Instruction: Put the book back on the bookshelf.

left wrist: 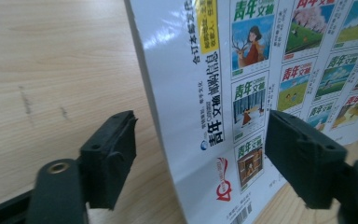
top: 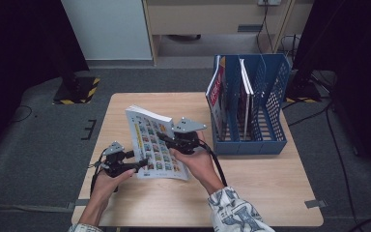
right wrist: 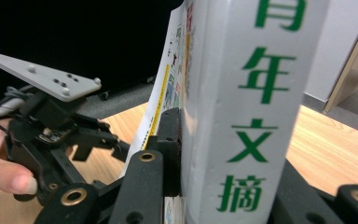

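On the left of the bench (top: pixel 125 203), the left gripper (top: pixel 144 164) sits near the near-left part of the top, held in the person's left hand (top: pixel 105 182). Its fingers (left wrist: pixel 109 156) are spread wide, one on each side of the magazine's lower edge, and neither pad presses the cover in the left gripper view.

The magazine (top: pixel 157 142) is one thick, white-covered book with rows of small coloured pictures on its back. It is tilted up off the wood above the middle of the bench, a little left of centre. Its long axis runs from the far-left corner, which points toward the far edge of the bench, down to the near end, which points toward the person. The spine (right wrist: pixel 242 112), with large green characters, faces the right gripper's camera and stands nearly upright there.

The right gripper (top: pixel 165 138) comes in from the right side of the magazine, held in the right hand (top: pixel 198 164). Its fingers (right wrist: pixel 168 149) pinch the magazine at the spine edge, one pad flat against the cover.

Toward the far-right corner of the bench stands one blue file rack (top: pixel 270 140), well apart from the held magazine. It shows three slots. Two more magazines stand upright in it: one with a red cover (top: pixel 216 94) in the left slot, one (top: pixel 244 94) in the middle slot.
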The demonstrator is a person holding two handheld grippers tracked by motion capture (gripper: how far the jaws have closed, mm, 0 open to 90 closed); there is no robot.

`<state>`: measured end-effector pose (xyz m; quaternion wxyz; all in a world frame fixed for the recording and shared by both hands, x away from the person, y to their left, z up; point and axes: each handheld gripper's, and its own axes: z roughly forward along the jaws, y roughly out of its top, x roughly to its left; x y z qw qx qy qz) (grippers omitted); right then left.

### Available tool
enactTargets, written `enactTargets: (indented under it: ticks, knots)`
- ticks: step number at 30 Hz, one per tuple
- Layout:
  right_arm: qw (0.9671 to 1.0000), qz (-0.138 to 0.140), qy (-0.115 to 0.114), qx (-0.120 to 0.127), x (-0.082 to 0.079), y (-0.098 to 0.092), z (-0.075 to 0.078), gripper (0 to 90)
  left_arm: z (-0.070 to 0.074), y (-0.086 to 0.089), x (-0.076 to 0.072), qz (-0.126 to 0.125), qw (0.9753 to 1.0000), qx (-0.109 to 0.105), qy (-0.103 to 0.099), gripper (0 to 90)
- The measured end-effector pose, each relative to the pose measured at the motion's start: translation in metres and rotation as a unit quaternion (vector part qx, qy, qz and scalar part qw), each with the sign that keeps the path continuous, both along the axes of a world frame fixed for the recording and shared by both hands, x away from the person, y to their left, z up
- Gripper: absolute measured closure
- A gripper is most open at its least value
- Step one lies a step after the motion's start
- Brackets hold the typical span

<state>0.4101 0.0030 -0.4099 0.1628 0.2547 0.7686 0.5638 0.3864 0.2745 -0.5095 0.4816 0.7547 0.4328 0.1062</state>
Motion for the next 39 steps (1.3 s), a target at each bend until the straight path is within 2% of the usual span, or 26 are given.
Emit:
enactTargets:
  ticks: [2, 4, 7, 13, 21, 25, 27, 30, 36, 39]
  knots:
    - [1.0, 0.001, -0.001, 0.002, 0.0, 0.0, 0.0, 73.4, -0.001, -0.001, 0.0, -0.001, 1.0, -0.002, -0.002, 36.6]
    - [1.0, 0.005, -0.002, 0.001, 0.0, 0.0, -0.001, 73.4, 0.0, 0.001, 0.0, 0.017, 0.9999, 0.0, 0.001, 50.2]
    - [0.9999, 0.011, -0.003, 0.001, 0.0, 0.0, -0.001, 73.4, 0.0, 0.005, 0.001, 0.023, 0.9997, -0.002, 0.004, 63.5]
    - [0.9998, 0.018, -0.004, 0.003, 0.0, -0.002, -0.002, 73.4, 0.001, 0.006, 0.005, 0.018, 0.9997, -0.011, 0.009, 78.3]
    - [0.9998, 0.018, -0.005, 0.012, 0.0, -0.014, -0.003, 73.3, 0.007, -0.001, 0.003, 0.017, 0.9997, 0.002, -0.017, 82.5]
    - [0.9996, 0.007, -0.02, 0.019, 0.001, -0.017, 0.001, 73.5, 0.013, -0.002, 0.003, 0.036, 0.9984, -0.011, -0.042, 83.2]
    - [0.9995, 0.009, -0.023, 0.02, 0.004, -0.017, 0.003, 73.5, 0.014, -0.002, 0.003, 0.042, 0.9979, -0.005, -0.05, 83.3]
    - [0.9995, 0.015, -0.022, 0.015, 0.005, -0.018, 0.001, 73.3, 0.015, -0.002, 0.001, 0.036, 0.9979, 0.01, -0.053, 83.3]
    - [0.9993, 0.025, -0.015, 0.022, 0.002, -0.027, 0.001, 72.6, 0.018, -0.002, -0.004, 0.021, 0.9978, 0.015, -0.062, 83.2]
    - [0.9992, 0.027, -0.014, 0.025, 0.0, -0.031, 0.001, 72.4, 0.02, -0.003, -0.006, 0.015, 0.9973, 0.026, -0.067, 83.2]
